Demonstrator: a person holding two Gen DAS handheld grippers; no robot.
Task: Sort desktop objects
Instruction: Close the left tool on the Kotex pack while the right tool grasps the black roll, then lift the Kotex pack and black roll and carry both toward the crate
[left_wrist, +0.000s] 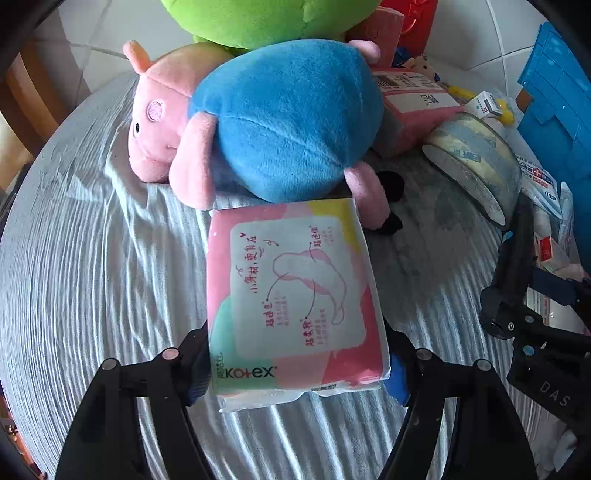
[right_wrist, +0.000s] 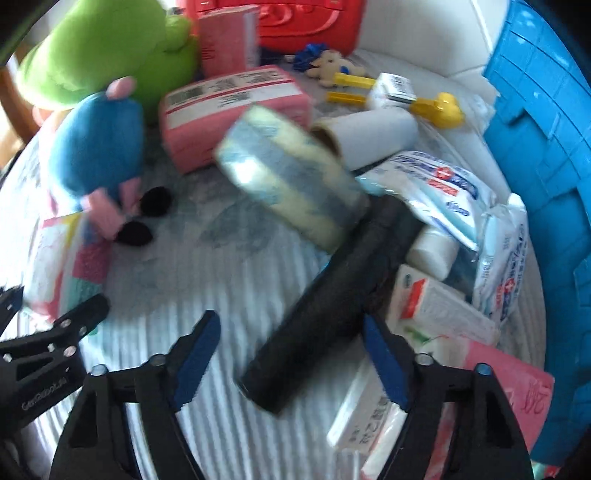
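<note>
Down low, the left gripper (left_wrist: 297, 363) has its jaws set quite wide, one on each side of a soft pink packet (left_wrist: 295, 295) with Kotex printed on it, and both blue pads press on the packet's sides, so the packet is held. The packet's far edge comes close to the pig toy (left_wrist: 266, 122), a pink pig in a blue top that lies on the striped grey cloth (left_wrist: 92, 266) over the worktop. To the left of the packet the cloth is bare and there is lots of room. To the right there is a strip of bare cloth, then the roll of tape (left_wrist: 476, 162) leaning on its side. The right gripper (right_wrist: 291, 362) has its jaws partly open around the near end of a black tube (right_wrist: 325, 306). The right pad sits just beside the tube, but the left pad is well apart from it, so the tube is not squeezed. The tube's far end goes under the tape roll. Right next to the tube lies a crowd of white and pink boxes (right_wrist: 436, 310) and white bags (right_wrist: 443, 184), and behind them stands a blue crate (right_wrist: 546, 122), so that side is tight. Left of the tube the cloth is open.
</note>
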